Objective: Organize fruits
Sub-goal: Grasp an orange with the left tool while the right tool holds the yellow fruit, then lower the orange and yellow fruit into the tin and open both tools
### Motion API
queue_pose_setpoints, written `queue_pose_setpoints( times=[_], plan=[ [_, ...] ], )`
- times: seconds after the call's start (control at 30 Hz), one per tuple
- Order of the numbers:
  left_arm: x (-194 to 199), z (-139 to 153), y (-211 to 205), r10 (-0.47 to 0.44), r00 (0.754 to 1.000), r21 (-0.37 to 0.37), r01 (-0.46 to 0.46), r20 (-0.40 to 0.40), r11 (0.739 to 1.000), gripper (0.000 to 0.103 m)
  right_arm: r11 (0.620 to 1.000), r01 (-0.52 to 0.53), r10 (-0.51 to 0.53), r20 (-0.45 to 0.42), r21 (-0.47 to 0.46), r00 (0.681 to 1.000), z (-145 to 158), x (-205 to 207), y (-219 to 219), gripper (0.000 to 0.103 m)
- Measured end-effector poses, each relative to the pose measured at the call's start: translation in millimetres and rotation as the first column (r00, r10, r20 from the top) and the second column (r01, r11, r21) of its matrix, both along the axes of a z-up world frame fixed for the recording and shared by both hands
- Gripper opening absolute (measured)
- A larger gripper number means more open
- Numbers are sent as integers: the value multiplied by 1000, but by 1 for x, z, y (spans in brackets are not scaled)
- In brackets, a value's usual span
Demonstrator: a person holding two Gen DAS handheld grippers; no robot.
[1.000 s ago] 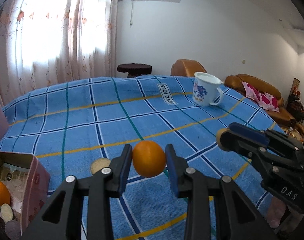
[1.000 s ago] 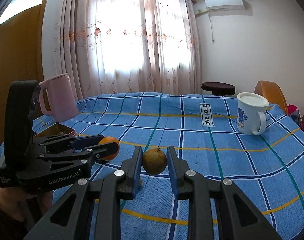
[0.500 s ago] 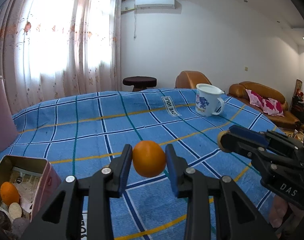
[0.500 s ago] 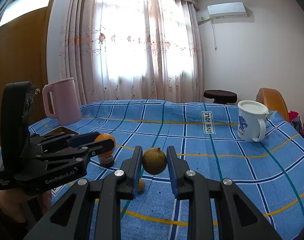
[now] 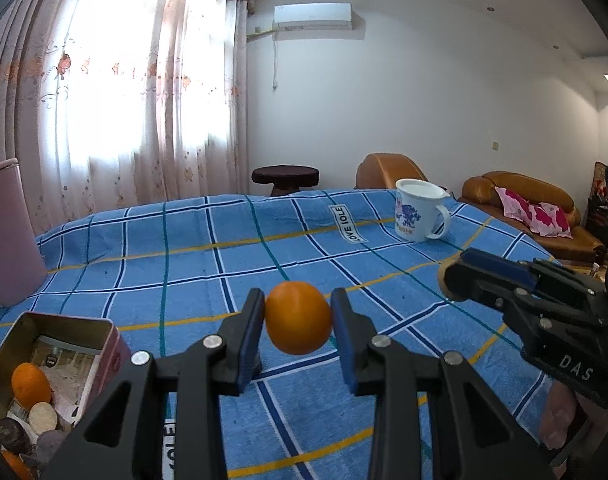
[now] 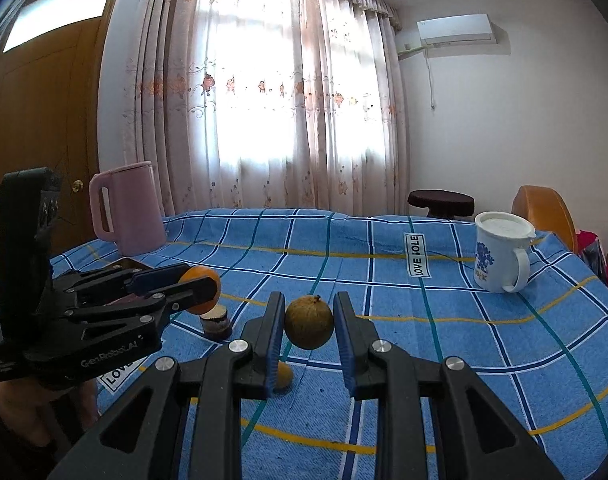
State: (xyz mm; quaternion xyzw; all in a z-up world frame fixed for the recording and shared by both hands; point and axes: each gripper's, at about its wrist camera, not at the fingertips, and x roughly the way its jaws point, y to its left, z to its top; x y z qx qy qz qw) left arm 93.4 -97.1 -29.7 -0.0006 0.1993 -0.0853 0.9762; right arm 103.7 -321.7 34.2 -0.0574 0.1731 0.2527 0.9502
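The round bright orange fruit (image 5: 298,323) is clamped between the blue pads of the left hand-held gripper (image 5: 297,336), lifted clear above the blue checked cloth of the table (image 5: 184,268). The open gold-lined tin box (image 5: 64,330), already holding another orange and some round pieces, lies down and to the left of it, so the left hand is the nearer. The right hand-held gripper (image 6: 309,330) grips a dull brownish-green round fruit (image 6: 309,322), also off the cloth. The box's near end is cut off by the frame. A small yellowish thing (image 6: 283,375) sits half hidden behind the right gripper's finger.
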Motion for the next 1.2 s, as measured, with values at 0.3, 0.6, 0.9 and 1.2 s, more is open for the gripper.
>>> queue_pose_setpoints(
  times=[0.3, 0.6, 0.9, 1.2],
  plan=[
    [-5, 0, 12, 15, 1000, -18, -15, -1, 1000, 36, 999, -29, 29, 10, -19, 1000, 2, -3, 17, 26],
    [-12, 4, 30, 33, 999, -41, -33, -2, 999, 36, 997, -77, 78, 23, -30, 997, 9, -5, 41, 26],
    [-26, 12, 49, 55, 998, -61, -55, 9, 997, 36, 989, -144, 145, 31, -29, 989, 17, -8, 70, 26],
    [-42, 18, 76, 98, 995, -77, -96, 21, 992, 36, 973, -230, 231, 32, -31, 973, 24, -14, 106, 26]
  ],
)
